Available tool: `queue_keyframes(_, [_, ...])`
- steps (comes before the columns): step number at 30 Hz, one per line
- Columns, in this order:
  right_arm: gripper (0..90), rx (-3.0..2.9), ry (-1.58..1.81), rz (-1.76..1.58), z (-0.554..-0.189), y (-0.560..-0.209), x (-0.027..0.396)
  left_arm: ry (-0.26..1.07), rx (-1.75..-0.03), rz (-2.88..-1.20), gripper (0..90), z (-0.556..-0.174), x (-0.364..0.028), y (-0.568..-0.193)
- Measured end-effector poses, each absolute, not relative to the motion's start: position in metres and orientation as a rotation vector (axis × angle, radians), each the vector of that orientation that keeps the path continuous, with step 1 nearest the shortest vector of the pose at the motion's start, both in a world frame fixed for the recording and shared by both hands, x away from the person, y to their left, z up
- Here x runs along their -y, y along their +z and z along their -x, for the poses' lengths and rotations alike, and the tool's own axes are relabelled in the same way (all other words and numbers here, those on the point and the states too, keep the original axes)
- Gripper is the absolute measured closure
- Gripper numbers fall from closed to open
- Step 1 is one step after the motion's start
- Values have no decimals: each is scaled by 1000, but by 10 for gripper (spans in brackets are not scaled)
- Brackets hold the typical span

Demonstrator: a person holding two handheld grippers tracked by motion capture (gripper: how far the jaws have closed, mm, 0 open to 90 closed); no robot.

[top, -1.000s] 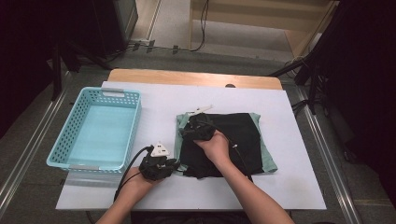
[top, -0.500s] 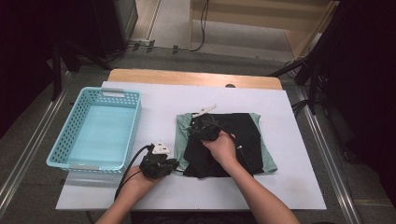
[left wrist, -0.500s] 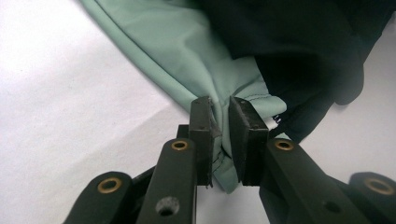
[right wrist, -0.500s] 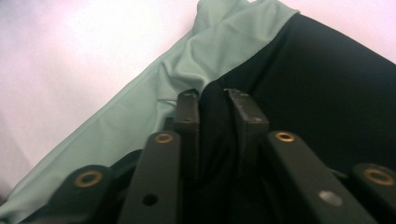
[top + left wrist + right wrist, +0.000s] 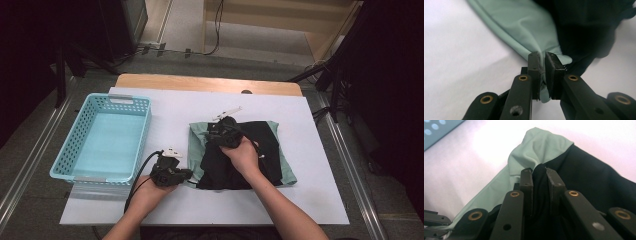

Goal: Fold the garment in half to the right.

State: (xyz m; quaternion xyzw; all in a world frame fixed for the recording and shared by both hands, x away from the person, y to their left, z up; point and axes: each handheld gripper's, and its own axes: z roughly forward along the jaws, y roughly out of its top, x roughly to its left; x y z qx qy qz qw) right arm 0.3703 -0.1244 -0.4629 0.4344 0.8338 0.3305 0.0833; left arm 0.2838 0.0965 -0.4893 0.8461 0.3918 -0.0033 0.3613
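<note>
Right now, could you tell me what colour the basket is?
Light blue basket, clearest in the high view.

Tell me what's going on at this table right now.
A person is handling stacked clothes on the white table with a claw in each hand. The left claw is clamped on the near-left corner of the green garment. The right claw, its jaws just closing, pinches the black garment lying on top. A blue basket sits on the left.

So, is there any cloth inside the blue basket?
No, the basket is bare inside; both cloths lie on the table.
</note>
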Motion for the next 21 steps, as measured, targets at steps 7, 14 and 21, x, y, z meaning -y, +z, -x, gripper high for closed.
queue_keyframes(7, [761,-2481,1021,-1286,-368,-450,131,20,-944,-2087,839,-276,-97,-464])
queue_keyframes(14, [761,-2469,1083,-1306,-365,-438,139,40,-875,-2067,839,-269,-88,-447])
queue_keyframes(21, [761,-2453,1116,-1308,-363,-430,144,51,-819,-2065,839,-265,-78,-435])
